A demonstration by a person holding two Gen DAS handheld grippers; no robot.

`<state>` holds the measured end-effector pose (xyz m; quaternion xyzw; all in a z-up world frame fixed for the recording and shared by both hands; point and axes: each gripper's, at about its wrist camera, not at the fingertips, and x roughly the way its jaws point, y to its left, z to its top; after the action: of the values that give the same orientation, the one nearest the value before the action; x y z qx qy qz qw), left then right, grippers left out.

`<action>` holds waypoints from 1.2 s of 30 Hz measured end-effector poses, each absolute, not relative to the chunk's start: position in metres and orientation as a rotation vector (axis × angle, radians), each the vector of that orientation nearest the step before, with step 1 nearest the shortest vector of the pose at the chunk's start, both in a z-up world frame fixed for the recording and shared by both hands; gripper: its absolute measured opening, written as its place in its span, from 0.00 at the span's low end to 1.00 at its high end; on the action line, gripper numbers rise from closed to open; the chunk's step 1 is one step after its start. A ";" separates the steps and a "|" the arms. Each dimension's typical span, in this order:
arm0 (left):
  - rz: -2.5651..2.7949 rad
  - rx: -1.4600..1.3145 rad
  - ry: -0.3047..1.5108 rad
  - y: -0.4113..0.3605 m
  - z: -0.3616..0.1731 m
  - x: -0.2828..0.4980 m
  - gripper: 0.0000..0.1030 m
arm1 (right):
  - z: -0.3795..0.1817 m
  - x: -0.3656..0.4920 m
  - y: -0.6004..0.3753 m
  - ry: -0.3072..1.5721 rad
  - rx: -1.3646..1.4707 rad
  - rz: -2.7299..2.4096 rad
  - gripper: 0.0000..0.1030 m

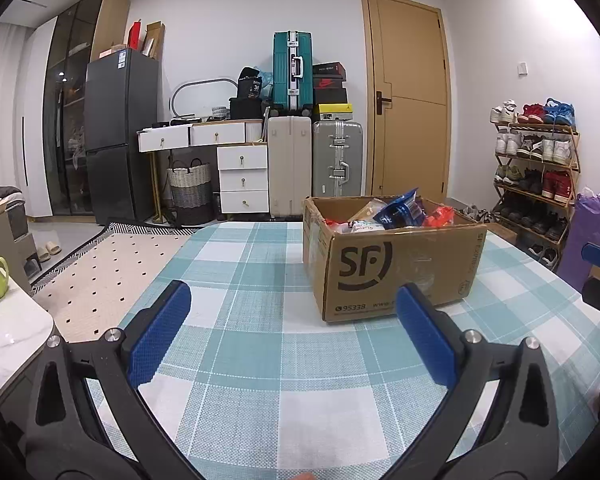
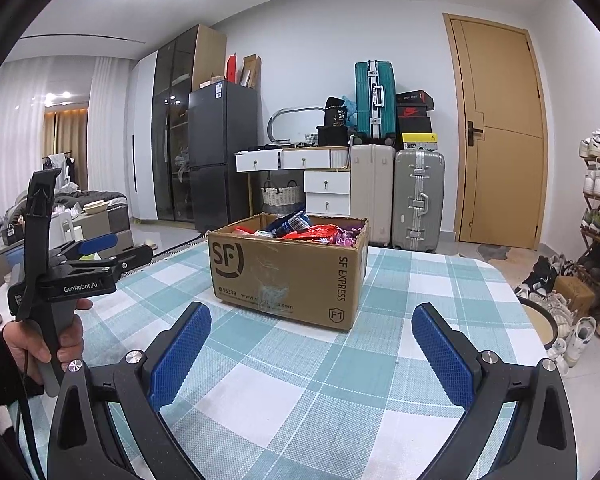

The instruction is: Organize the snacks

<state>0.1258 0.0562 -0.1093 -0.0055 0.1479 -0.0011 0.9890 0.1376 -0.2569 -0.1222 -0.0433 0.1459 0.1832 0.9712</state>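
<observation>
Snacks (image 2: 304,230) sit heaped in the cardboard box (image 1: 396,272) on the checked tabletop (image 1: 260,352), at twelve o'clock from both claws; left claw (image 1: 296,332) and right claw (image 2: 316,352) gape wide and empty, seemingly poised to reach in.

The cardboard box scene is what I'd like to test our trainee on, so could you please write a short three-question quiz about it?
1. True or false: the cardboard box on the checked tablecloth is empty.
2. Which claw holds a snack packet? A) left claw B) right claw C) neither
3. In a few words: where does the blue snack packet lie?

Key
1. False: it holds snack packets.
2. C: both claws are open, with nothing between their fingers.
3. Inside the open box, sticking up above its rim.
</observation>
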 end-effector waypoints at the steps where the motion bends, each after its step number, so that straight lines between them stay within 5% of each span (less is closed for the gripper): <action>1: -0.002 -0.011 0.296 0.056 -0.110 0.126 0.99 | -0.122 0.137 -0.257 0.295 -0.086 0.370 0.99; 36: 0.016 -0.018 0.298 0.057 -0.107 0.124 0.99 | -0.123 0.136 -0.257 0.295 -0.084 0.369 0.99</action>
<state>0.1237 0.0574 -0.1071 -0.0088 0.1484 0.0078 0.9889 0.1363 -0.2567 -0.1232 -0.0417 0.1460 0.1830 0.9713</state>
